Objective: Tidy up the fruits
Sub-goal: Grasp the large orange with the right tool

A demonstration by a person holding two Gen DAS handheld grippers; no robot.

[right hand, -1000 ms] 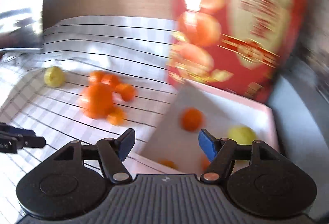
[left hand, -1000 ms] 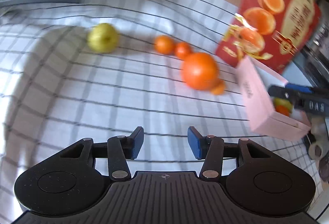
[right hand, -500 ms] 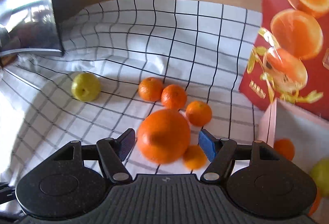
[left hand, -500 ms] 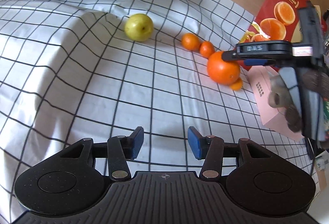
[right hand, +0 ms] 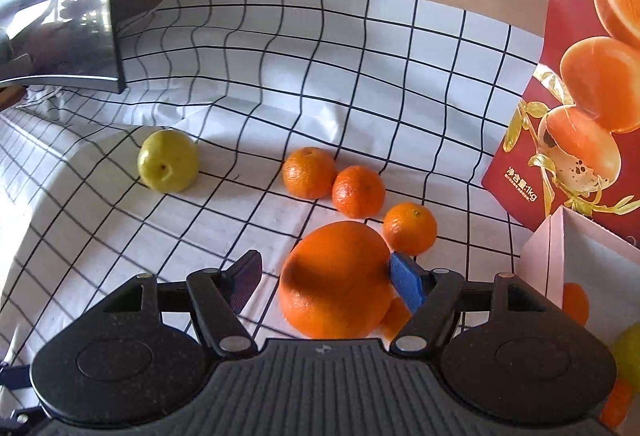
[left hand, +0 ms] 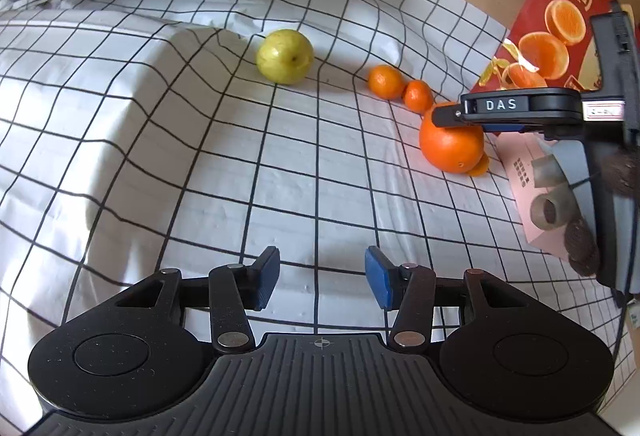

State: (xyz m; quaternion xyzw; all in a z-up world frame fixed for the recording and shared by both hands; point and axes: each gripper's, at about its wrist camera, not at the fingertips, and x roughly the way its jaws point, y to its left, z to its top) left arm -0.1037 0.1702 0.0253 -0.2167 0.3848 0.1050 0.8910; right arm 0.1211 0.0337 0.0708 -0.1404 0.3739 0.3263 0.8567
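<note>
The right tool (right hand: 324,278) straddles the big orange (right hand: 336,280) on the checked cloth (right hand: 280,76), jaws spread, blue pad touching its right side (left pad apart). 3 mandarins (right hand: 358,190) sit just beyond. The left tool (left hand: 322,276) hangs released, nothing between its fingers.

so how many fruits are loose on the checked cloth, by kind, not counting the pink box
large orange: 1
mandarins: 4, one half hidden behind the large orange
yellow-green apple: 1
total: 6
</note>
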